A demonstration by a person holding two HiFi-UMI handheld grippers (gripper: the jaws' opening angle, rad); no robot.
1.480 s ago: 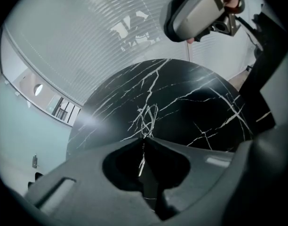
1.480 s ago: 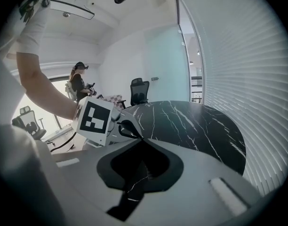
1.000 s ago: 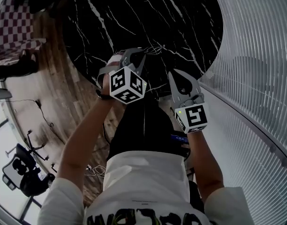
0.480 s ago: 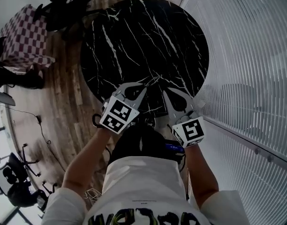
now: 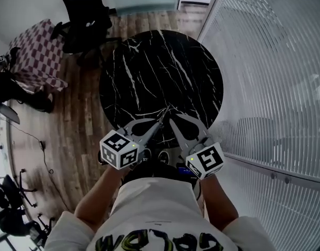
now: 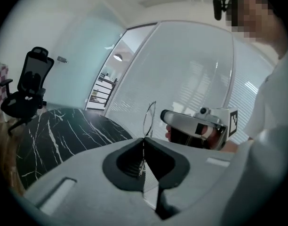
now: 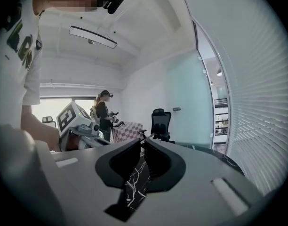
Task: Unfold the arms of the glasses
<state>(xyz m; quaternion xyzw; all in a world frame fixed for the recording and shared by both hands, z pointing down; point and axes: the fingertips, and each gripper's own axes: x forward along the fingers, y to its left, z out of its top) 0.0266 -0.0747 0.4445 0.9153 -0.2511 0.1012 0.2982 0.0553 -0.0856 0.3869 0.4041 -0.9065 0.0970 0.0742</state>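
My left hand-held gripper (image 6: 144, 139) is clamped on the glasses (image 6: 149, 119). Its jaws pinch the thin wire frame, and one lens rim stands up just past the tips. The glasses hang in the air above the near edge of the bench (image 5: 149, 67), well clear of its top. My right hand-held gripper (image 5: 171, 121) sits almost tip to tip with the left, over that same edge.

The right jaws have just been opening and stand a slit apart. A fine bit of frame shows at their tips, and I judge the pads are not pressing on it. So the glasses probably hang from one narrow pinch on wire, which is where I see the trouble:

- **Slipping:** the frame could swivel or slide out of the left jaws if I tilt or jolt that hand. From above the bench's edge it could hit the stone or drop past it to the floor (image 5: 81, 119).
- **Missing the arm:** the arm is very thin and I cannot make out how it lies. The right jaws could close on nothing, or on the lens.
- **Bending:** pulling an arm off its hinge line, or squeezing harder to stop a slip, could bend the wire.
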